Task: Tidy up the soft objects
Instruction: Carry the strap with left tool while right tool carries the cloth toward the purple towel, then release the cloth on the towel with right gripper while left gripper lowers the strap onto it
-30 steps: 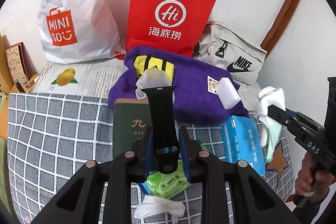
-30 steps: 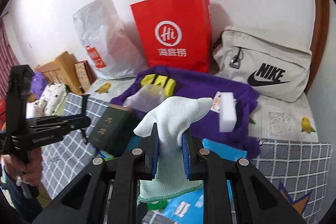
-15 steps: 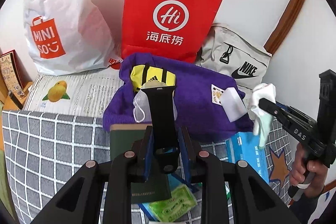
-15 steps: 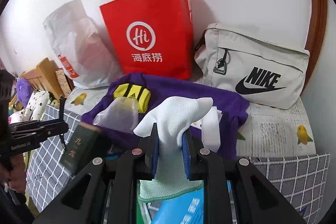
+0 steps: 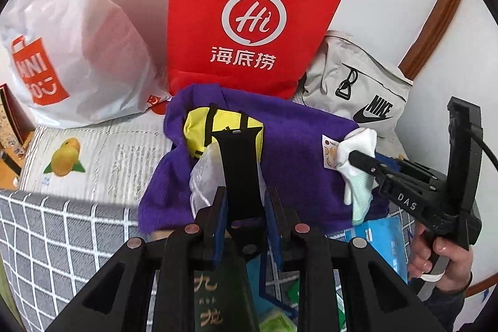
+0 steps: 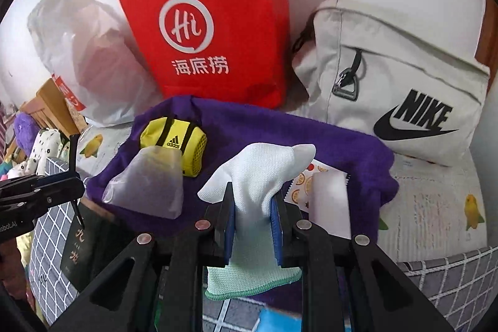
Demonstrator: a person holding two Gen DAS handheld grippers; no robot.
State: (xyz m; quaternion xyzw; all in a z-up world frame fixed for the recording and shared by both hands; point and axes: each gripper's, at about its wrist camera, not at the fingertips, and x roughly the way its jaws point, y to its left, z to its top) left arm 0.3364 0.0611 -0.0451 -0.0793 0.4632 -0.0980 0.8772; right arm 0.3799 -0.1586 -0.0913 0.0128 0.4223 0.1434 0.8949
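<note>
Grippers both loaded over purple towel (image 6: 311, 145): left gripper (image 5: 246, 207) pinched black strap (image 5: 239, 170), right gripper (image 6: 253, 217) pinched white glove (image 6: 258, 173), likely for drop-off there.

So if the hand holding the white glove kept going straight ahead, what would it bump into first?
Probably the purple towel on the bed. The right gripper, shut on the white glove, points down at it. The white sponge block sits just beside that line; depth is hard to judge.
</note>
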